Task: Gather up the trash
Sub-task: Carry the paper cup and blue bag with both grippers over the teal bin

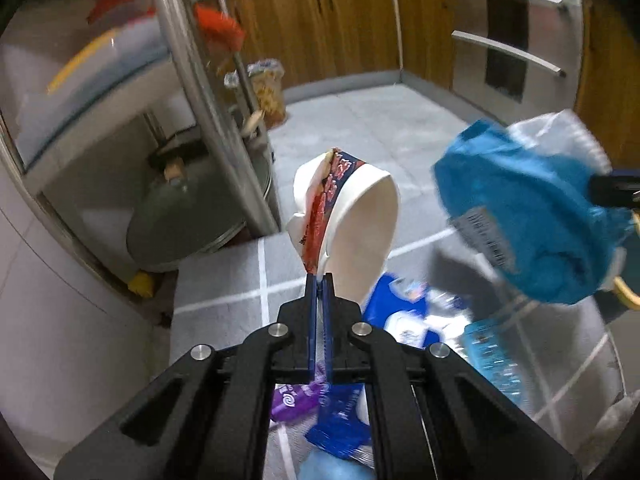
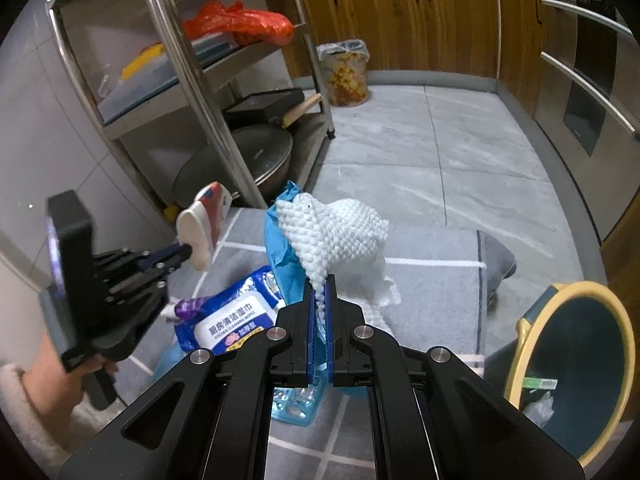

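A: Surroundings? 
B: Metal rack (image 2: pixel 192 92) on the left with a pan lid (image 2: pixel 236 164) low down and a red bag (image 2: pixel 240 26) on a shelf. A lined flowery bin (image 2: pixel 346 74) stands by the wooden cabinets (image 2: pixel 400 16). Grey mat (image 2: pixel 432 292) is littered: wipes pack (image 2: pixel 236 320), purple wrapper (image 1: pixel 294 402), clear blue tray (image 2: pixel 296 402).

A: Tongs? 
B: Left gripper (image 1: pixel 319 280) is pressed together, pinching the rim of a squashed paper cup (image 1: pixel 352 216), held clear above the mat. Right gripper (image 2: pixel 319 280) pinches a white knobbly towel (image 2: pixel 340 236) with blue plastic film (image 2: pixel 280 240) behind it, also off the mat.

A: Hard to read? 
B: Left view is motion-blurred; the bundle there shows as a blue lump (image 1: pixel 532 216) with a barcode. The tray is half hidden under the right gripper.

A: One view only? 
B: Only the right view shows the yellow-rimmed trash can (image 2: pixel 576 368) at the lower right, scraps inside, and the hand (image 2: pixel 52 368) on the left gripper's handle.
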Available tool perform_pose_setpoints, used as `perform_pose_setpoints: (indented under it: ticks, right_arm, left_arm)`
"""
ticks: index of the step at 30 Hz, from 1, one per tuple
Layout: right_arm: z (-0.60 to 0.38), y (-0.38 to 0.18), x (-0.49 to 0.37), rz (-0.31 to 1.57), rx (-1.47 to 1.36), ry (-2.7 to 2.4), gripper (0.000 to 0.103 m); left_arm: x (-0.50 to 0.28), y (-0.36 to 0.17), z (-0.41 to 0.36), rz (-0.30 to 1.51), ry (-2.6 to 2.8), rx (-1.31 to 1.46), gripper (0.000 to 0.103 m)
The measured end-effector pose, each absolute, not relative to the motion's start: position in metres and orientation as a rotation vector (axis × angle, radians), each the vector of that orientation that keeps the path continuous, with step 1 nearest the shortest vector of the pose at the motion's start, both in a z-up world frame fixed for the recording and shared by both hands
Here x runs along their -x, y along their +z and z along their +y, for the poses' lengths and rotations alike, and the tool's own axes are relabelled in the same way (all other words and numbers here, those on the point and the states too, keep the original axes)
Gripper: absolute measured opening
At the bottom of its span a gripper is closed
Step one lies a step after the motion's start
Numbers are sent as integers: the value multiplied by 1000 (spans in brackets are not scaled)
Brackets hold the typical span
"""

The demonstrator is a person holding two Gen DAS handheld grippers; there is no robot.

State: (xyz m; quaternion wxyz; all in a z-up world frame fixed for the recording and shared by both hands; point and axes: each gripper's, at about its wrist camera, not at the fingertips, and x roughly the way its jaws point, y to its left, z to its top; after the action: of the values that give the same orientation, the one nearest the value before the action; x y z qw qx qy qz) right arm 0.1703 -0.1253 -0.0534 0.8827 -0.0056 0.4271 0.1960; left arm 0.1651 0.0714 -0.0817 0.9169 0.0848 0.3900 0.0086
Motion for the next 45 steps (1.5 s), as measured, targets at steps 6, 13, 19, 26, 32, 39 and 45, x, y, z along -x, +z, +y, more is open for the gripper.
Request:
perform_pose_setpoints:
  ticks: [6, 13, 19, 26, 32, 39, 45]
  right_arm:
    - [-143, -39, -154, 851, -59, 377, 5]
    - [-171, -17, -135, 799, -124, 331, 5]
    - [-207, -2, -117, 761, -148, 282, 5]
    - [-268, 13, -93, 719, -202, 189, 5]
    - [-325, 26, -73, 667, -263, 91, 5]
    - [-377, 14, -63, 677, -330, -9, 5]
    - [-394, 6, -62, 692, -286, -62, 5]
  left_arm:
    - [-140, -38, 44, 752, -36, -178, 2]
    - [-110, 20, 6, 697, -134, -241, 2]
    - [-94, 33, -21, 670, -205, -265, 2]
    - [-95, 27, -56, 653, -284, -224, 2]
    - [-103, 17, -95, 659, -349, -230, 2]
    - [-103, 4, -150, 664, -442, -265, 2]
    - [-107, -12, -185, 687, -482, -306, 2]
